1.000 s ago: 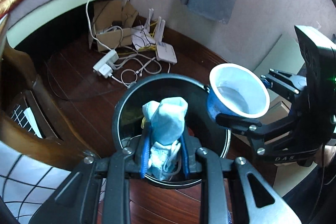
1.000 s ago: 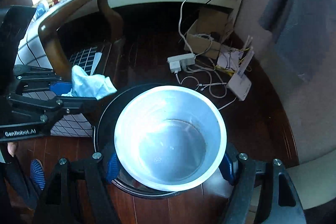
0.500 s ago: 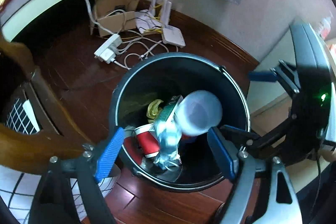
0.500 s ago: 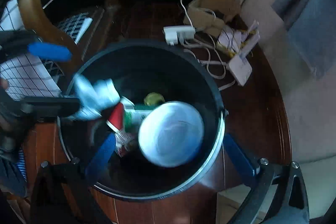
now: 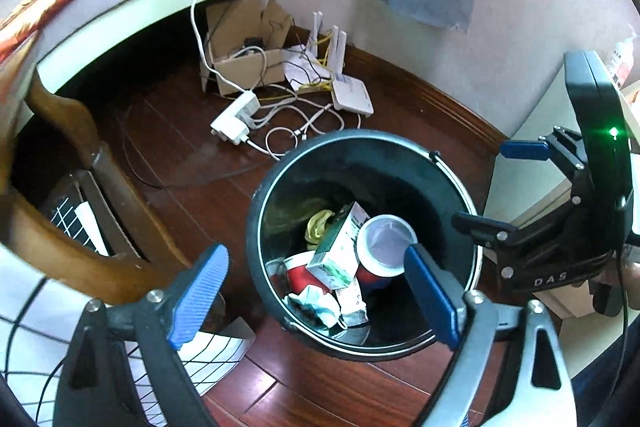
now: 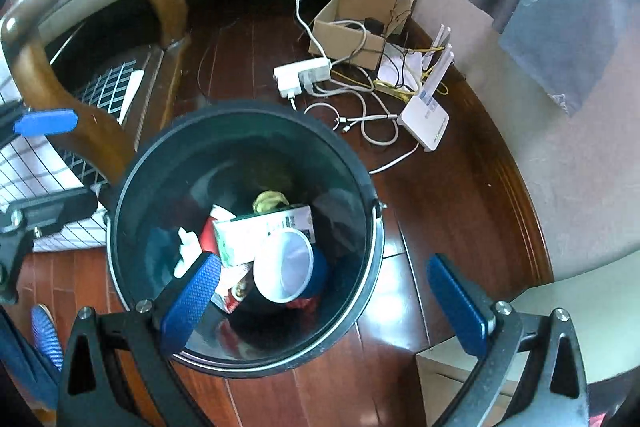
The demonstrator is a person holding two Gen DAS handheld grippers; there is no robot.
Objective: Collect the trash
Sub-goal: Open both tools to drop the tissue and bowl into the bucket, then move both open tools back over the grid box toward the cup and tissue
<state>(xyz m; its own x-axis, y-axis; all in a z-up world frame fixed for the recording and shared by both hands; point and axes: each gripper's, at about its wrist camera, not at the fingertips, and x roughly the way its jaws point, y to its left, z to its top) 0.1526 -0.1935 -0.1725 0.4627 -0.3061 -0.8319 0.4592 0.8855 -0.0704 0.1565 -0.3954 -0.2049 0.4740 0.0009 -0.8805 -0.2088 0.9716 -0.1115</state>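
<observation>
A black round trash bin [image 5: 448, 171] stands on the wood floor; it also shows in the right wrist view [image 6: 132, 179]. Inside lie a white paper cup [image 5: 386, 241] [image 6: 286, 267], a green-and-white carton [image 5: 340, 247] [image 6: 260, 231], a red cup [image 5: 298, 273] and a crumpled tissue [image 5: 320, 305] [image 6: 186, 251]. My left gripper [image 5: 316, 303] is open and empty above the bin's near rim. My right gripper [image 6: 324, 303] is open and empty above the bin; it also shows at the right of the left wrist view [image 5: 492, 187].
A wooden chair [image 5: 80, 235] [image 6: 80, 107] stands left of the bin. A power strip [image 5: 236, 117] [image 6: 304, 77], cables, a white router [image 5: 352, 97] [image 6: 426, 119] and a cardboard box [image 5: 244, 67] [image 6: 356, 27] lie beyond it by the wall. A pale cabinet [image 6: 560, 307] is at right.
Both grippers opened. The tissue dropped from the left gripper and the paper cup from the right gripper; both now lie in the bin.
</observation>
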